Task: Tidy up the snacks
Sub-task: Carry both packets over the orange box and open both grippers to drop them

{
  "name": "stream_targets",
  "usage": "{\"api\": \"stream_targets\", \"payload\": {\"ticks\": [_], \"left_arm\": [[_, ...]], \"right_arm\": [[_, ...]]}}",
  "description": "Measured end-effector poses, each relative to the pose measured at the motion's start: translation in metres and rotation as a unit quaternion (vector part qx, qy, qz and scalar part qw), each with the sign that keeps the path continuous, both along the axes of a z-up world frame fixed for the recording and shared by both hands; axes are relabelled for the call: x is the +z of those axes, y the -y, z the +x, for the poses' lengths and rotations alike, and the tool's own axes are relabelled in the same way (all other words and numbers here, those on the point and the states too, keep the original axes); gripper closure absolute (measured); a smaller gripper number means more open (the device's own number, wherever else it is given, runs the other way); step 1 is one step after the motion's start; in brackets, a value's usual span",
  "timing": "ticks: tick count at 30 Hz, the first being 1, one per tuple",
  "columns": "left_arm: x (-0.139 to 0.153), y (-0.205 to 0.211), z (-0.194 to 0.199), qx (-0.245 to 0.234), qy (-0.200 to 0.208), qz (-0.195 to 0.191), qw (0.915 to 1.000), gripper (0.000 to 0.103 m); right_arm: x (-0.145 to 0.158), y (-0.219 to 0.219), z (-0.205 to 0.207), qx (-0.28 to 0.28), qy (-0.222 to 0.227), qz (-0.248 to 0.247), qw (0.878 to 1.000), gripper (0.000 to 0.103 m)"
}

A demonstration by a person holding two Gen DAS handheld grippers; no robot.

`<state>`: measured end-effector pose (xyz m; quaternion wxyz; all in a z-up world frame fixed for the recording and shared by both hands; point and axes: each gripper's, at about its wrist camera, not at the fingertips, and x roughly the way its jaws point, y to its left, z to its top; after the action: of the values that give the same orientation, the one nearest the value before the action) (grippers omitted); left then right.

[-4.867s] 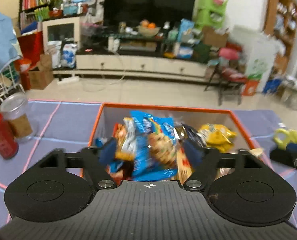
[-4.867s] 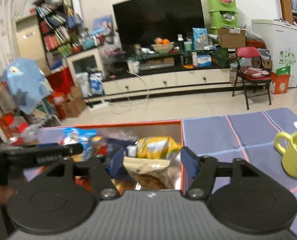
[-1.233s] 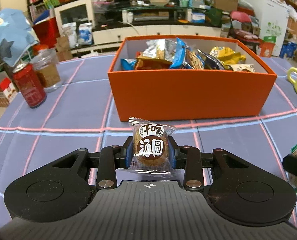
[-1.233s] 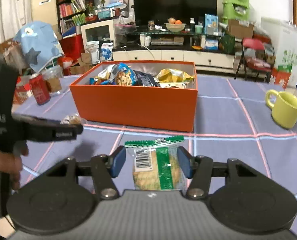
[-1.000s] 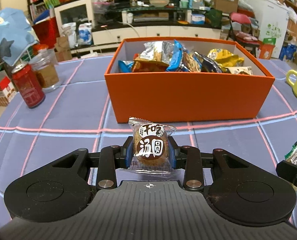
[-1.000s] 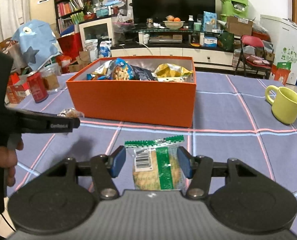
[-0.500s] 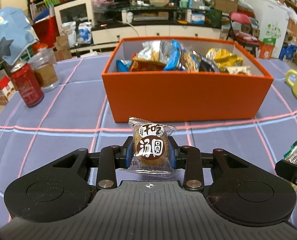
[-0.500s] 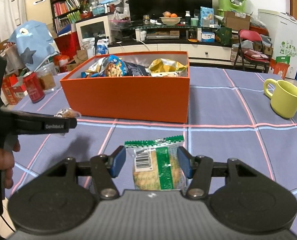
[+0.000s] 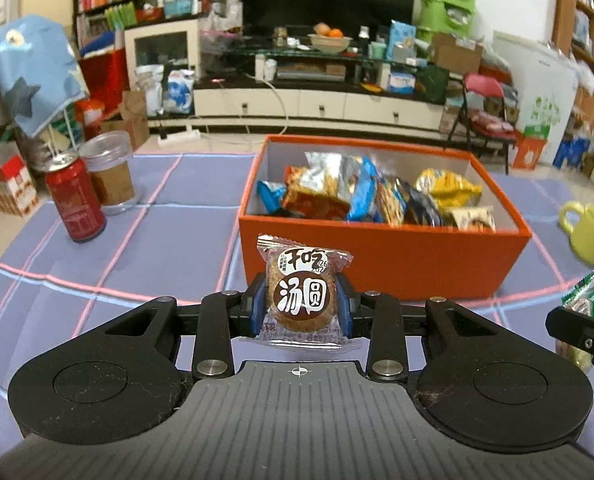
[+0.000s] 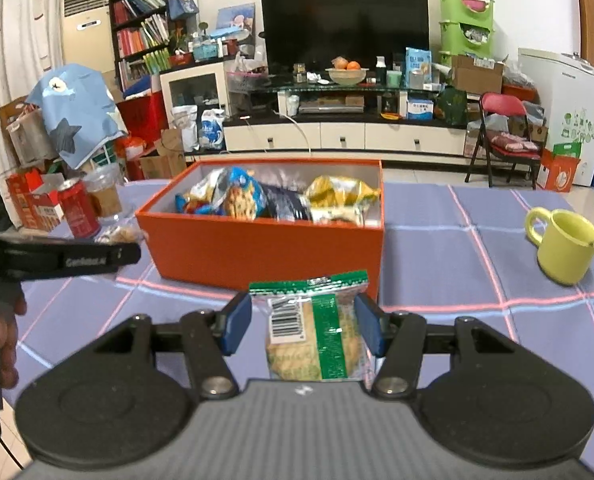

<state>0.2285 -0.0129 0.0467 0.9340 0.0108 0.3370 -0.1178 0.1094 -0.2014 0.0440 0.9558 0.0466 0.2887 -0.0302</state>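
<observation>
My left gripper is shut on a round brown cookie packet with white characters, held above the cloth in front of the orange box. The box holds several snack bags. My right gripper holds a green-striped cracker packet, its right pad touching it, with a gap at the left pad. It faces the orange box. The right gripper with its packet shows at the left wrist view's right edge. The left gripper shows in the right wrist view.
A red can and a clear cup stand at the left on the blue checked cloth. A yellow mug stands at the right. A TV stand, shelves and a chair lie beyond the table.
Both grippers have risen and come closer to the orange box, each still holding its packet. The box top and its snacks show more from above.
</observation>
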Motion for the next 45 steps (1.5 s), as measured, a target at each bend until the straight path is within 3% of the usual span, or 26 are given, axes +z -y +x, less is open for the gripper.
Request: {"api": "stream_targets", "payload": {"ticks": [3,8,16,35,36,38,39,40,42,45], "left_arm": [[0.017,-0.007,0.020,0.011,0.007,-0.019,0.9997,0.090],[0.037,0.002,0.070,0.025,0.029,-0.003,0.9993,0.090],[0.012,0.035,0.143,0.021,0.005,0.042,0.9989,0.090],[-0.010,0.038,0.156,0.020,-0.010,0.064,0.9977,0.088],[-0.012,0.041,0.157,0.015,-0.014,0.067,0.9975,0.084],[-0.014,0.045,0.159,0.019,-0.013,0.086,0.9960,0.053],[-0.013,0.045,0.158,0.023,-0.012,0.091,0.9955,0.027],[-0.011,0.043,0.156,0.024,-0.009,0.088,0.9958,0.016],[-0.004,0.038,0.150,0.027,-0.004,0.077,0.9967,0.017],[0.011,0.030,0.131,0.034,-0.002,0.062,0.9975,0.016]], "right_arm": [[0.015,0.002,0.018,0.005,0.012,0.002,1.000,0.045],[0.038,0.007,0.073,-0.003,0.028,0.021,0.999,0.045],[0.033,0.001,0.161,-0.008,0.001,0.011,1.000,0.045],[0.016,0.002,0.189,-0.005,-0.026,0.016,1.000,0.042],[0.015,0.001,0.191,-0.004,-0.035,0.014,0.999,0.036],[0.014,0.000,0.192,-0.009,-0.036,0.011,0.999,0.022],[0.015,0.000,0.191,-0.013,-0.033,0.009,0.999,0.021],[0.018,0.000,0.188,-0.016,-0.027,0.011,0.999,0.020],[0.024,0.000,0.180,-0.019,-0.015,0.014,1.000,0.010],[0.040,-0.002,0.156,-0.029,0.007,0.013,0.999,0.007]]}}
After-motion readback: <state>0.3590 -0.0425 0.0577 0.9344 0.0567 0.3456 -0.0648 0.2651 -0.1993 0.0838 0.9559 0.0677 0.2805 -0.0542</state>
